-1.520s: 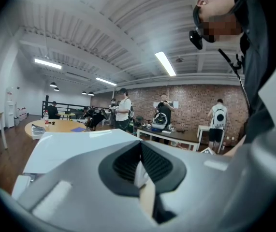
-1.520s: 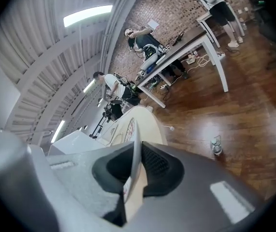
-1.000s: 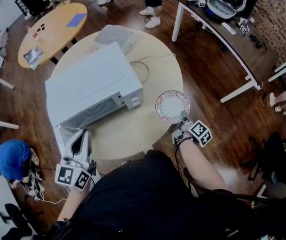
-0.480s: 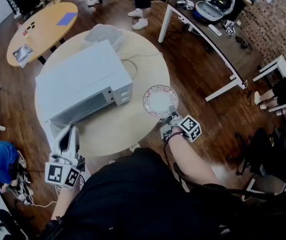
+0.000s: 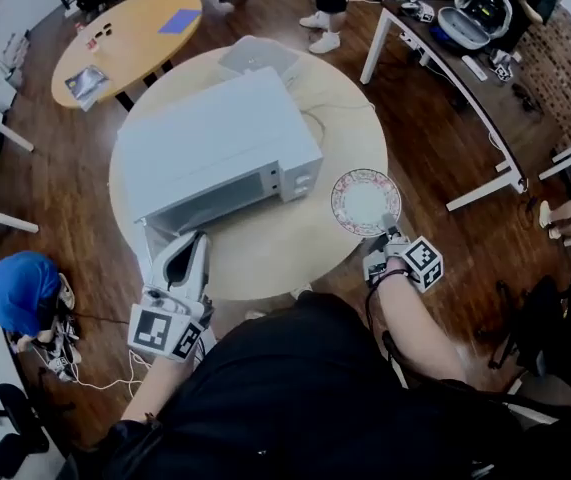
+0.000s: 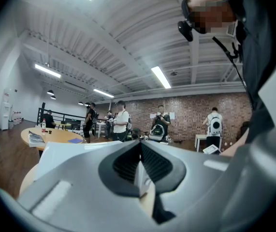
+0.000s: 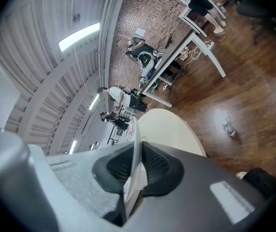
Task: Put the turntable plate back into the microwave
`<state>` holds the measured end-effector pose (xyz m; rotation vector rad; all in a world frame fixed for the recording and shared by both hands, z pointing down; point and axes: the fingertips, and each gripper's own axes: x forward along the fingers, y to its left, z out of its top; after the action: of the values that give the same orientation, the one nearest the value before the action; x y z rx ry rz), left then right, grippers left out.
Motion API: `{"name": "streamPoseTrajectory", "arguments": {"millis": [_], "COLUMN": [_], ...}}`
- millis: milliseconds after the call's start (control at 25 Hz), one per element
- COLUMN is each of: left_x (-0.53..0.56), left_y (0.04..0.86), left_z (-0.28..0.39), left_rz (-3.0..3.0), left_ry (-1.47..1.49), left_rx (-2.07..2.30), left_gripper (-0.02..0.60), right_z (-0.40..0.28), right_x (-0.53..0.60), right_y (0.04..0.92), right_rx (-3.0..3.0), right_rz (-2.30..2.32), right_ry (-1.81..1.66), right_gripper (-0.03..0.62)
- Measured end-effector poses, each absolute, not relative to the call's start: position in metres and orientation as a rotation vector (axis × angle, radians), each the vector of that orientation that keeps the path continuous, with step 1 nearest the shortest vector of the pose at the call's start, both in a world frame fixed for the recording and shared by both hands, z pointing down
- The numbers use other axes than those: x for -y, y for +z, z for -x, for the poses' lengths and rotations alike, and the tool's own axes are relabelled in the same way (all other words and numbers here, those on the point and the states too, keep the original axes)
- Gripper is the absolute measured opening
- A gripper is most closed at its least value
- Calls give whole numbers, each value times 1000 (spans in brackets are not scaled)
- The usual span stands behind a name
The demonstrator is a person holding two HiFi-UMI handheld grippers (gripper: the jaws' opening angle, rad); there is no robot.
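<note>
White microwave (image 5: 220, 148): smooth casing, soft satin sheen. Beneath the microwave, the round table (image 5: 265, 263) shows a pale, smooth, matt wood-look top. Right of the microwave, the turntable plate (image 5: 365, 201) looks glossy and glazed. Dark floor (image 5: 435, 138) planks, polished wood catching light. Right gripper (image 7: 137, 153): matt grey plastic, ribbed black pads (image 7: 159, 170).

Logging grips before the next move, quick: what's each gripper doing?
Left gripper: closed, nothing between its jaws.
Right gripper: closed on the rim of the plate.
</note>
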<state>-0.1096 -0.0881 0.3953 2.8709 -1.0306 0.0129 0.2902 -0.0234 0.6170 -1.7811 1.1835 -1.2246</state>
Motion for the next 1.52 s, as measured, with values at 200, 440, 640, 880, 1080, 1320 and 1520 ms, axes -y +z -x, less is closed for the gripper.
{"name": "streamPoseTrajectory", "arguments": {"millis": [200,440,640,880,1080,1320,1520], "left_x": [89,84,82,81,79,77,74], "left_y": [392,391,389,390,390,386,388], "left_z": [119,129,136,146,149,158,161], "left_rz": [-2864,-2849,-2836,-2821,-2817,-2816,-2807], "left_ry": [29,25,11,11,9,-12,-5], "left_rx": [1060,1085,1101,1126,1138,1183,1190], "left_gripper": [5,5,4,5,5,4,3], "right_z": [-278,-265,-255,-244,-239,-232,-226], "right_x": [30,35,37,42,43,43,42], "right_y": [618,620,621,623,623,621,622], "right_rx": [-1196,-1233,-1256,-1285,-1289,-1313,-1319], "right_rz": [1758,1762,1759,1752,1740,1746,1734], "right_ry": [-1252,-1268,-1280,-1297,-1308,-1309,-1327], "right_gripper": [23,23,23,23,23,23,23]}}
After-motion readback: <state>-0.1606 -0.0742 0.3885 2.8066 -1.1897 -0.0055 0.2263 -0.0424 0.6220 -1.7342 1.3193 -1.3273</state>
